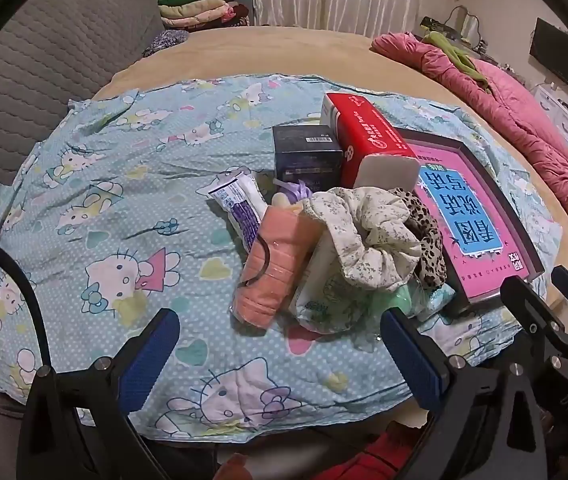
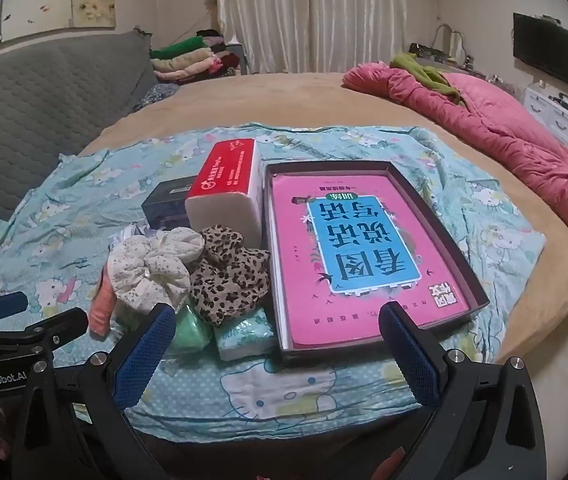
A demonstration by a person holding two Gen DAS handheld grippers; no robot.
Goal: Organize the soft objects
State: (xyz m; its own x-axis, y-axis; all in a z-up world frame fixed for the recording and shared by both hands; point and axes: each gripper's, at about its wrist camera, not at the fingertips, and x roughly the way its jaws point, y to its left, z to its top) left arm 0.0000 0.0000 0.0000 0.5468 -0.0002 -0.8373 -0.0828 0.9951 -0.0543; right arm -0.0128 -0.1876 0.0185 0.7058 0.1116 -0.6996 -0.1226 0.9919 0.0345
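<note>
- On the bed (image 2: 244,92), a blue cartoon-print sheet (image 1: 104,200) carries a tight heap of things.
- In the heap, a white scrunchie (image 2: 156,268) lies touching a leopard scrunchie (image 2: 228,276); both rest on a green pack (image 2: 190,330) and a tissue pack (image 2: 244,332).
- Left of them in the left wrist view, a pink roll (image 1: 272,264) stands tilted, with a white tube (image 1: 240,204) just behind it.
- Behind the heap sit a dark box (image 1: 308,156) and a red tissue box (image 1: 368,132), touching.
- Right of the heap, a shallow tray (image 2: 444,236) holds a pink book (image 2: 364,248).
- The left tool (image 1: 280,356) hangs released, jaws wide apart, near the roll and holding nothing.
- The right tool (image 2: 278,344) is likewise released and empty, just before the tray's near edge.
- A pink quilt (image 2: 504,128) lies well apart at the bed's far right.
</note>
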